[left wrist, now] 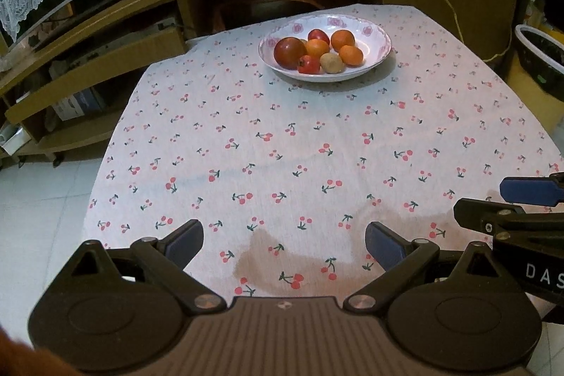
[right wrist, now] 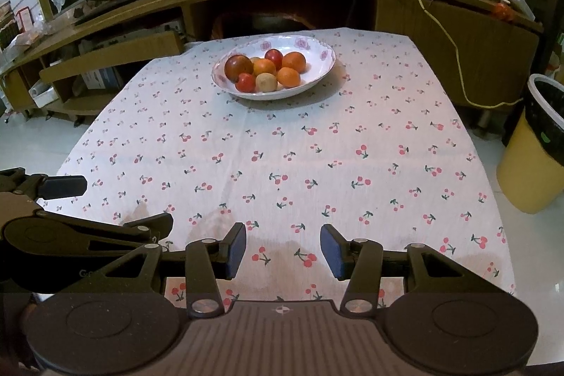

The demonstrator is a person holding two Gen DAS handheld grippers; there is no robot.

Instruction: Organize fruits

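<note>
We've got the left gripper [left wrist: 284, 244] spread wide and the right gripper [right wrist: 283, 251] open a bit narrower, both empty, at the near edge of the cherry-print tablecloth [right wrist: 317, 164]. All the fruits [right wrist: 264, 69] sit piled in the white bowl [right wrist: 317, 78] at the far side, well apart from both grippers.

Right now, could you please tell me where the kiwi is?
The kiwi lies at the near edge of the white floral bowl at the table's far end, between a small red fruit and an orange.
</note>
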